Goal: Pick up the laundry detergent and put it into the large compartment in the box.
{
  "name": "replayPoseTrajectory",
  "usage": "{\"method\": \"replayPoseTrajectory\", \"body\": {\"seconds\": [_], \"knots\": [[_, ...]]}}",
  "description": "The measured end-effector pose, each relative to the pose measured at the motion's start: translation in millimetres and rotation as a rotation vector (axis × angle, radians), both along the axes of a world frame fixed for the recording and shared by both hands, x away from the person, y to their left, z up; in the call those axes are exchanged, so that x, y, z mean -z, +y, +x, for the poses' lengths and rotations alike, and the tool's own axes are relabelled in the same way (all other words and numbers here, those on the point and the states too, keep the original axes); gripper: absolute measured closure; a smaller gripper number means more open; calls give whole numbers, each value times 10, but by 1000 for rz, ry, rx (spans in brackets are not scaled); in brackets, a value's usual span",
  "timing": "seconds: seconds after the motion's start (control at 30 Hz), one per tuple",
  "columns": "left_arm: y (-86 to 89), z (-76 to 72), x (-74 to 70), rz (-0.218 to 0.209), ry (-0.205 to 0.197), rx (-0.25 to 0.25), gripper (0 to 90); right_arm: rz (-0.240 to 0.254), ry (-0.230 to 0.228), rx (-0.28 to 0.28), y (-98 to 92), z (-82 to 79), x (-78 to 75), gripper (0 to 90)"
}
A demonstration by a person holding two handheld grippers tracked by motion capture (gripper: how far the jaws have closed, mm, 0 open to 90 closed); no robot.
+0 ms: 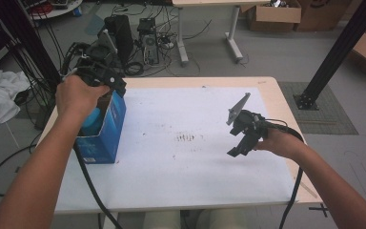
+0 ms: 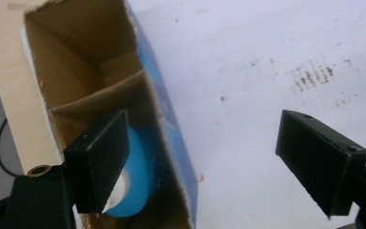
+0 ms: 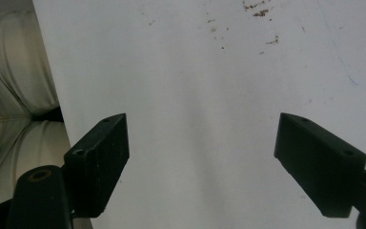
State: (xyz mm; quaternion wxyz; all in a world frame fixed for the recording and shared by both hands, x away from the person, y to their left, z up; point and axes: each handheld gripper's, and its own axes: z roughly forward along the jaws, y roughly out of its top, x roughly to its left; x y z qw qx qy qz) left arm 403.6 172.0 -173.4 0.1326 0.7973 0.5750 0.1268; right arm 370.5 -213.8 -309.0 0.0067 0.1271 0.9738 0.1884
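The left tool (image 2: 202,162) hangs open over the blue tape roll (image 2: 136,179) in the box (image 2: 178,143) – light, stiff, easiest to pinch across its rim – while the right tool (image 3: 202,164) is open too.

The blue roll (image 2: 136,181) in the box (image 2: 76,57) is partly hidden by one jaw of the left tool (image 2: 209,162) and cut off at the bottom edge of the left gripper view.
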Motion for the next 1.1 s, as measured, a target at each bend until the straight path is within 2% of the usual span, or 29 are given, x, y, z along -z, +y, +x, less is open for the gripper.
{"method": "replayPoseTrajectory", "body": {"seconds": [0.33,0.63,0.87,1.1], "knots": [[-324,96,-88,-7,-31,103,193,-2,3,2,2,-4,-7,190],[-593,189,-37,3,-45,205,186,-5,2,6,0,-3,-8,189],[-814,254,80,27,-27,311,184,-8,3,14,-6,-5,-12,189],[-982,308,196,32,4,414,185,-9,7,18,16,-2,-8,188]]}}
